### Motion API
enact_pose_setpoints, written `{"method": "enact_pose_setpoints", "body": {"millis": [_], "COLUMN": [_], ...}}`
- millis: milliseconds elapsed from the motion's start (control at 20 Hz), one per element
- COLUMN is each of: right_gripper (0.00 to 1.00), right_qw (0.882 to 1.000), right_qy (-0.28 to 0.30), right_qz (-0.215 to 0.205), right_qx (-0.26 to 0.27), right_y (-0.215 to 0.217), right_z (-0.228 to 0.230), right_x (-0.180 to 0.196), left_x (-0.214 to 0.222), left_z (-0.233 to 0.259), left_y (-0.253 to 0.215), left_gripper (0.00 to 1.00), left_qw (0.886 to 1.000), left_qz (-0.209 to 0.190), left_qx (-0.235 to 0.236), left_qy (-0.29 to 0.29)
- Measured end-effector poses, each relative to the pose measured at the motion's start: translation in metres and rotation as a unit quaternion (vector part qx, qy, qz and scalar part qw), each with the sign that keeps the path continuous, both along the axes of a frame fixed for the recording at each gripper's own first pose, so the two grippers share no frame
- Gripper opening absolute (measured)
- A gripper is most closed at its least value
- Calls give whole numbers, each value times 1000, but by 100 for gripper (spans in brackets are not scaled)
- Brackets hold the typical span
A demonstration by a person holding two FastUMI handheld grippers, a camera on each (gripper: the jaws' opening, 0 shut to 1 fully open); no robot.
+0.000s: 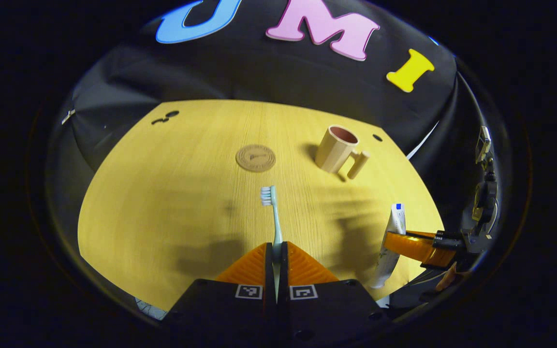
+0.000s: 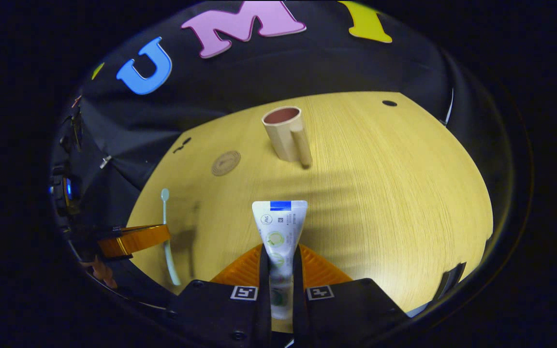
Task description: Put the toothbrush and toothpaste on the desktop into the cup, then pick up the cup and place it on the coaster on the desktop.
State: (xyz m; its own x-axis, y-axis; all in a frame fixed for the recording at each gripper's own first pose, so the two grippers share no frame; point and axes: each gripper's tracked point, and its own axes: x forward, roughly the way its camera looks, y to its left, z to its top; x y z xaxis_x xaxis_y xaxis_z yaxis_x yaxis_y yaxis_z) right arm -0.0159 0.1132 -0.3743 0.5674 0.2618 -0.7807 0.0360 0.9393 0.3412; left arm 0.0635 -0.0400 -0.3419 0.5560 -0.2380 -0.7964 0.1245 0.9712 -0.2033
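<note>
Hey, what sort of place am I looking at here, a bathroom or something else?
Probably a staged recording booth, not a bathroom: a black cloth wall backs a bare wooden desktop, where only a cup and coaster are set out, while handheld grippers grip a toothbrush and toothpaste.

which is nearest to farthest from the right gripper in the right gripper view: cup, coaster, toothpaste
1. toothpaste, clamped between the right gripper fingers, sticking forward.
2. coaster, farther out on the desktop, ahead and left.
3. cup, ahead near the far edge, handle facing the gripper.
The coaster and cup are fairly close to call.
</note>
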Motion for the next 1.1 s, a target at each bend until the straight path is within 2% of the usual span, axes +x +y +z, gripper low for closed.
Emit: {"method": "enact_pose_setpoints", "body": {"millis": [200, 450, 600, 750, 850, 1100], "right_gripper": [22, 21, 21, 21, 21, 21], "right_qw": [995, 981, 971, 963, 961, 964], "right_qy": [-97, -191, -236, -264, -272, -260], "right_qz": [-3, -11, -14, -26, -25, -17], "right_qx": [10, 25, 33, 45, 48, 47], "right_y": [-4, -20, -25, -37, -40, -35], "right_z": [67, 152, 172, 173, 159, 99], "right_x": [26, 78, 124, 178, 213, 278], "left_x": [12, 25, 24, 24, 23, 28], "left_z": [54, 126, 140, 143, 142, 138], "left_y": [2, -8, -20, -24, -25, -31], "left_gripper": [6, 6, 6, 6, 6, 6], "left_qw": [998, 986, 983, 982, 982, 983], "left_qz": [15, 21, 20, 19, 22, 48], "left_qx": [-10, -45, -72, -72, -62, -42], "left_qy": [-67, -158, -166, -171, -174, -173]}}
